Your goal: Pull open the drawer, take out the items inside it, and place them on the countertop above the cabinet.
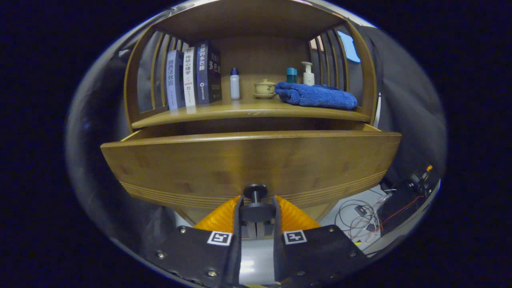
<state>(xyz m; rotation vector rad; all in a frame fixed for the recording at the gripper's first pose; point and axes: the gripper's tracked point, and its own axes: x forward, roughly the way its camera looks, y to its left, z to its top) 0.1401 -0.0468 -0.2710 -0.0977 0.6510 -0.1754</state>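
Tool (256, 208) clamped on the drawer knob (256, 211), both fingers (224, 216) pressed against its sides; knob stem ran forward into the drawer front. Drawer (252, 160) pulled partway out of the cabinet, front panel facing the camera. Drawer interior hidden behind the front panel, so contents could not be made out. Dark gap between drawer top edge and shelf, nothing readable in it.

Tabletop (240, 110) above the drawer carried three upright books (194, 76) at the back, a small white bottle (235, 84) beside them, a lidded cup on a saucer (265, 89), and a folded blue towel (316, 96) just next to the cup. Teal-capped container (291, 75) and pump bottle (308, 74) stood behind the towel, lower parts blocked by it. Slatted side walls on both ends. Loose cables (360, 220) on the floor past the drawer corner, too small to sort out.
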